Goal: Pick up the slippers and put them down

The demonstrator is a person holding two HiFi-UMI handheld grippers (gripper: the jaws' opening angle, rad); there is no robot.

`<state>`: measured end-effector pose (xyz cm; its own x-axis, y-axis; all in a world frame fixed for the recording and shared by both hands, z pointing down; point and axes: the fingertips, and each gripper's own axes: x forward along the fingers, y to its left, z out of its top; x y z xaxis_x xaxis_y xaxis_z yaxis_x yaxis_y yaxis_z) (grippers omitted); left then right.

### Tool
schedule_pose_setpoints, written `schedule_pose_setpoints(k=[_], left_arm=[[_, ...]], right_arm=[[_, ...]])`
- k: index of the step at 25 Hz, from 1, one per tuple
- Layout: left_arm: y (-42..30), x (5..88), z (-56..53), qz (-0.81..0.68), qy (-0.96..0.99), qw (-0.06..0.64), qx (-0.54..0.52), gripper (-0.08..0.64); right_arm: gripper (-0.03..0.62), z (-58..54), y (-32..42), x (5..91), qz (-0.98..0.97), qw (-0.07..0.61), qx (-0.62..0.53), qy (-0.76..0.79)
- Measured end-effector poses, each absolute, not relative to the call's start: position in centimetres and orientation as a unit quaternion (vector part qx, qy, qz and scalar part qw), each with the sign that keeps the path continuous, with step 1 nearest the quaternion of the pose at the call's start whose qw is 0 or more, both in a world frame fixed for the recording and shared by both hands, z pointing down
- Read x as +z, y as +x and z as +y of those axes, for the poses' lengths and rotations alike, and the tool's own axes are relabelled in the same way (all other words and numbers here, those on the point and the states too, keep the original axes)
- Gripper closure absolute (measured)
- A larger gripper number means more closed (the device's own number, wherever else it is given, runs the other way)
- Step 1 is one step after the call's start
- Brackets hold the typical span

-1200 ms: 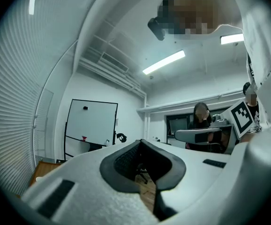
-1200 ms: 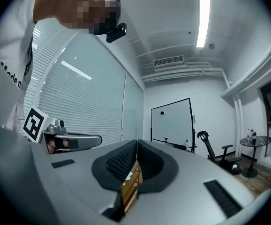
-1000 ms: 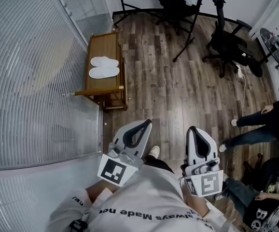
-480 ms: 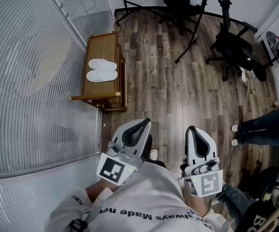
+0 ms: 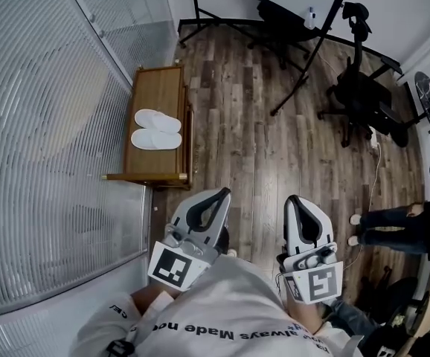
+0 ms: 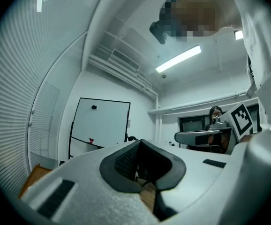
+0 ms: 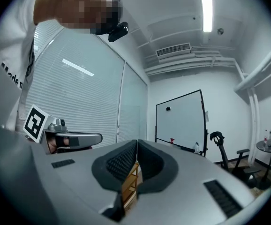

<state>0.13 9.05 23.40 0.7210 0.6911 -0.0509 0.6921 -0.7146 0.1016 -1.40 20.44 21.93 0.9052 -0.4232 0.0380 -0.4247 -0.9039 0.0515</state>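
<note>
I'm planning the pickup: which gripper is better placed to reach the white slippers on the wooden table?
Left. The slippers lie on the wooden table ahead and to the left; the left gripper is on that side, the right gripper farther off. Both are shut and empty.

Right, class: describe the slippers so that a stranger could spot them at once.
Start at the ribbed wall on the left. Beside it stands a low wooden table; the slippers lie side by side on its top, the only white things there.
</note>
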Motion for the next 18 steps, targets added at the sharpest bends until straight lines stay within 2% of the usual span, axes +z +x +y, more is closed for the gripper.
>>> schedule_pose_setpoints(k=[7, 18], left_arm=[[7.7, 22.8, 4.8, 0.367, 0.929, 0.05, -0.002, 0.548], [14.2, 24.0, -0.2, 0.289, 0.956, 0.053, 0.007, 0.548]], right_arm=[[0.577, 16.1, 6.6, 20.8, -0.235, 0.041, 0.012, 0.971], [0.577, 10.3, 15.5, 21.8, -0.32, 0.038, 0.017, 0.946]])
